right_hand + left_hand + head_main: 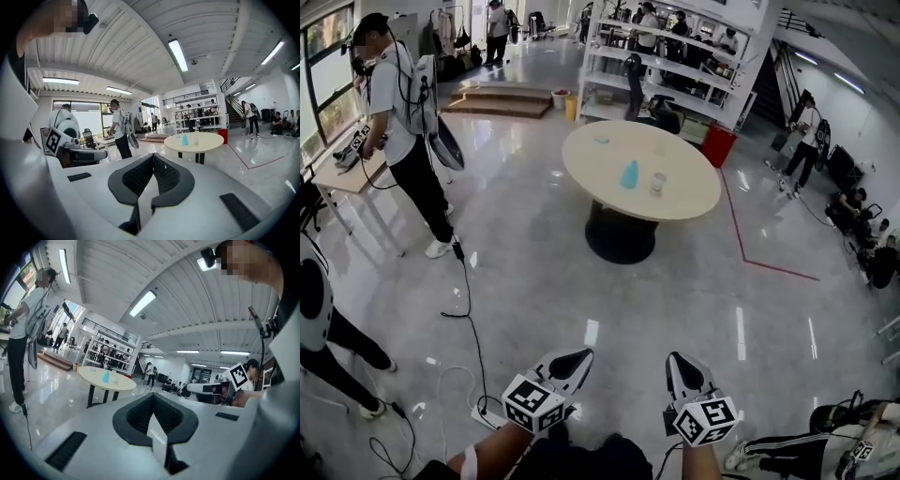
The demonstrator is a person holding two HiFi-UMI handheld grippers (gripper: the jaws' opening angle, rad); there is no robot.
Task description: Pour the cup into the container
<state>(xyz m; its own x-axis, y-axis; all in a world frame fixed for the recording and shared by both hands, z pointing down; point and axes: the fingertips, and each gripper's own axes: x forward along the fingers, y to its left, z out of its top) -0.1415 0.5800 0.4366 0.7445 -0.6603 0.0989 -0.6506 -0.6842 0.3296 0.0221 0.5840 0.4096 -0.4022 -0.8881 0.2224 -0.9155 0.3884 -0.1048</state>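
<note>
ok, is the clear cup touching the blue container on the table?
Apart. The head view shows bare tabletop between the clear cup and the blue container on the round table; the right gripper view shows the same gap.

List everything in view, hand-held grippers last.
table: 1, beige round top on a black pedestal, mid-floor ahead
blue vessel: 1, blue, on the table
clear vessel: 1, transparent, on the table just right of the blue one
small object: 1, light blue, table's far left, too small to identify
shelving rack: 1, white, behind the table
bin: 1, red, behind the table at right
floor line: 1, red, right of the table
power strip: 1, white, on the floor at bottom left
standing person: 1, white shirt, black trousers, left
left hand-held gripper: 1, white with black pads, bottom left, shut, empty
right hand-held gripper: 1, same colours, bottom right, shut, empty
</note>
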